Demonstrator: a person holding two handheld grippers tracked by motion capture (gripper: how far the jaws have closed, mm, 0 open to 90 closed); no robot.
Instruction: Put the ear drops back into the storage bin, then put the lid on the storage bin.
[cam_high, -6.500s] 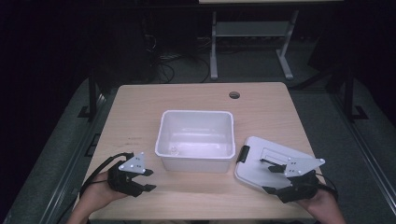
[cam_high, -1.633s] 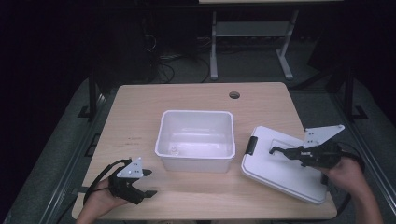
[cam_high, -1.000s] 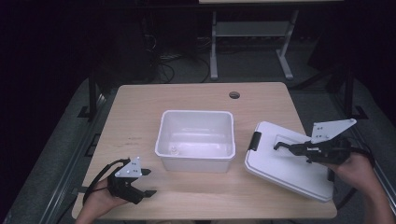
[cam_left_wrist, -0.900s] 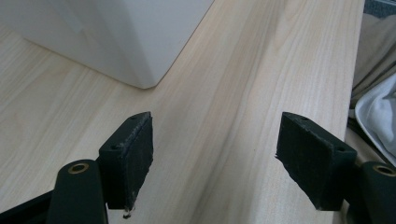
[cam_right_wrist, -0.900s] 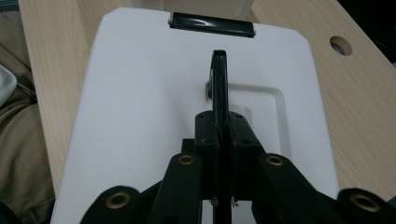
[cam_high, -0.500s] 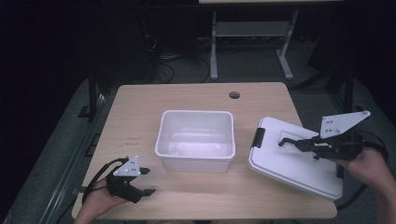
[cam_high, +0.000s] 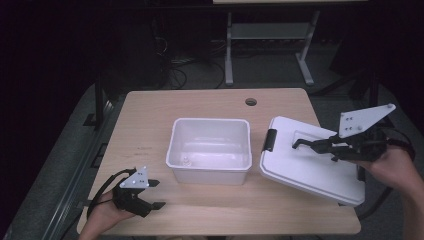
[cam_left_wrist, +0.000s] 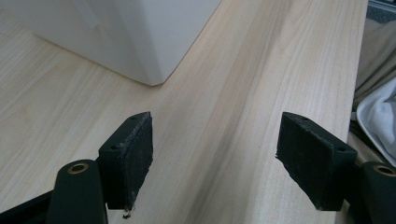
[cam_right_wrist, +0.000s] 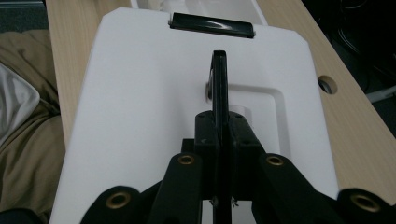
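Lifted and tilted now, the flat white plastic lid (cam_high: 310, 162) with its black latch hangs over the bench's right edge, clamped at its handle by my right gripper (cam_high: 300, 143), heading for the open white plastic tub (cam_high: 210, 150) mid-bench. My left gripper (cam_left_wrist: 217, 161) rests gaping at the near left corner. My right gripper view shows the jaws pinched tight.

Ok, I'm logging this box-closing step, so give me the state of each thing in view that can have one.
white bin: open, no lid on it, upright on the table.
white lid: off the bin, to its right, tilted, gripped by its black handle.
black latch: on the lid's edge nearest the bin.
right gripper: shut on the lid's handle.
left gripper: open, holding nothing, low over the table.
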